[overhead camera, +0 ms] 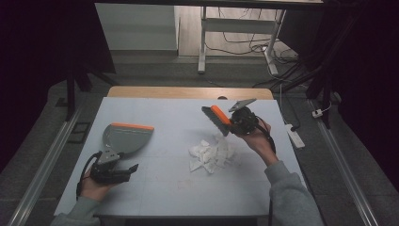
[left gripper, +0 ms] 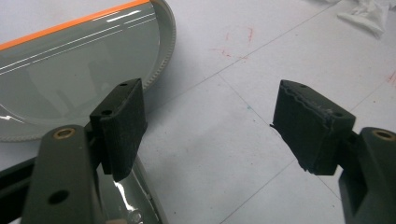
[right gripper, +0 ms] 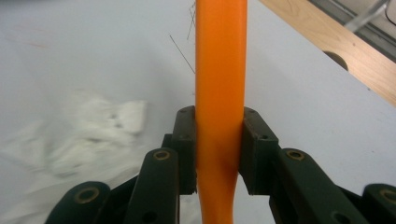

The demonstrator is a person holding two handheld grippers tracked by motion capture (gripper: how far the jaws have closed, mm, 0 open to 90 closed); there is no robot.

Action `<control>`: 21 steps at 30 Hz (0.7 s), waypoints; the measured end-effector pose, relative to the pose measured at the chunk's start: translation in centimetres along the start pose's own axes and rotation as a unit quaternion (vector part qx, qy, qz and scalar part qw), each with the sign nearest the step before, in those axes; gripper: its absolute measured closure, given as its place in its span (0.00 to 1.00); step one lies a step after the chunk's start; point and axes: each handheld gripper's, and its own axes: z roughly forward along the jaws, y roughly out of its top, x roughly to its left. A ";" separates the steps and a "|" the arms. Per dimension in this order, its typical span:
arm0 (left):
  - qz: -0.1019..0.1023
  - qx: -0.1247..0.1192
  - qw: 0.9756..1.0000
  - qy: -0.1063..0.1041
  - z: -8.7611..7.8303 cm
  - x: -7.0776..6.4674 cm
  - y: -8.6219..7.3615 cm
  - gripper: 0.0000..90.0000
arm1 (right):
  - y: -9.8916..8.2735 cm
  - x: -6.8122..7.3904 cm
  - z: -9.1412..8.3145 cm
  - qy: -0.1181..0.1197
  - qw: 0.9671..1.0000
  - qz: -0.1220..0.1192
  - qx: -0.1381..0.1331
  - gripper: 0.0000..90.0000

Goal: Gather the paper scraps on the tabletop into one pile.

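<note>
A grey dustpan [overhead camera: 124,136] with an orange front lip lies on the left of the white table top [overhead camera: 164,188]. My left gripper [overhead camera: 134,168] rests just behind the pan, open, with bare table between its pads. In the left gripper view the dustpan [left gripper: 70,70] sits beside and under the left jaw of that gripper [left gripper: 210,116]. My right gripper [overhead camera: 235,123] is shut on the orange handle of a hand brush [overhead camera: 217,118], held above a heap of white paper scraps [overhead camera: 211,154]. In the right gripper view the brush handle [right gripper: 220,70] runs up between both pads of the gripper [right gripper: 219,140], with the scraps [right gripper: 93,126] blurred to the left.
A wooden strip [overhead camera: 188,92] borders the far edge of the table. A white power strip [overhead camera: 295,135] and cables lie on the floor at the right. A desk frame [overhead camera: 202,42] stands beyond the table. A few paper scraps [left gripper: 369,11] show at the top right of the left gripper view.
</note>
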 end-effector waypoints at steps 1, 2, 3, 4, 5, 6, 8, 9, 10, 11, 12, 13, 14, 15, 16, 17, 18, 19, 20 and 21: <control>0.000 0.000 1.000 0.000 0.0 0.0 0.0 0.29 | 0.1 -0.3 0.7 -0.001 1.000 0.000 0.005 0.78; 0.000 0.000 1.000 0.000 0.0 0.0 0.0 0.29 | 0.1 -0.5 1.2 -0.004 1.000 -0.003 0.009 0.78; 0.000 0.001 1.000 0.000 0.0 0.0 0.0 0.29 | 0.1 -0.6 1.7 -0.006 1.000 -0.004 0.012 0.78; 0.000 0.000 1.000 0.000 0.0 0.0 0.0 0.29 | 0.2 -0.7 2.2 -0.006 1.000 -0.010 0.017 0.78; 0.000 0.000 1.000 0.000 0.0 0.0 0.0 0.29 | 0.2 -0.7 2.5 -0.014 0.999 -0.022 0.026 0.78; 0.000 0.000 1.000 0.000 0.0 0.0 0.0 0.29 | 0.3 -0.5 2.9 -0.022 0.999 -0.033 0.031 0.78; 0.000 0.000 1.000 0.000 0.0 0.0 0.0 0.29 | 0.3 -0.5 3.4 -0.001 0.999 -0.035 0.039 0.78; 0.000 0.000 1.000 0.000 0.0 0.0 0.0 0.29 | 0.4 -0.3 3.4 0.013 0.999 -0.033 0.040 0.78; 0.000 0.000 1.000 0.000 0.0 0.1 0.0 0.29 | 0.4 0.0 3.4 0.023 0.998 -0.042 0.049 0.78; -0.001 -0.001 1.000 0.000 -0.1 0.1 0.0 0.29 | 0.5 0.4 3.3 0.032 0.996 -0.053 0.062 0.78; -0.001 -0.001 1.000 0.000 -0.1 0.1 0.0 0.29 | 0.4 0.9 3.1 0.039 0.995 -0.065 0.070 0.78; -0.001 -0.002 1.000 0.000 -0.1 0.1 0.0 0.29 | 0.3 1.2 2.6 0.050 0.993 -0.076 0.071 0.78; -0.001 -0.001 1.000 0.000 -0.1 0.1 0.0 0.29 | 0.3 1.5 1.9 0.059 0.993 -0.078 0.071 0.78; 0.000 0.000 1.000 0.000 0.0 0.1 0.0 0.29 | 0.2 1.8 1.1 0.056 0.993 -0.082 0.059 0.78; 0.000 0.000 1.000 -0.001 0.0 0.1 0.0 0.29 | 0.2 1.9 0.2 0.059 0.994 -0.081 0.044 0.78; 0.001 0.001 1.000 -0.001 0.0 0.0 0.0 0.29 | 0.2 2.0 -0.7 0.062 0.995 -0.079 0.029 0.78; 0.001 0.001 1.000 -0.001 0.0 0.0 0.0 0.29 | 0.3 2.0 -1.6 0.056 0.995 -0.076 0.010 0.78; 0.002 0.001 1.000 0.000 0.0 0.0 0.0 0.29 | 0.3 1.9 -2.5 0.052 0.996 -0.071 -0.006 0.78; 0.003 0.001 1.000 0.000 0.0 -0.1 0.0 0.29 | 0.3 1.8 -3.2 0.053 0.996 -0.062 -0.021 0.78; 0.003 0.001 1.000 0.001 0.0 -0.1 0.0 0.29 | 0.3 1.7 -3.8 0.056 0.996 -0.053 -0.034 0.78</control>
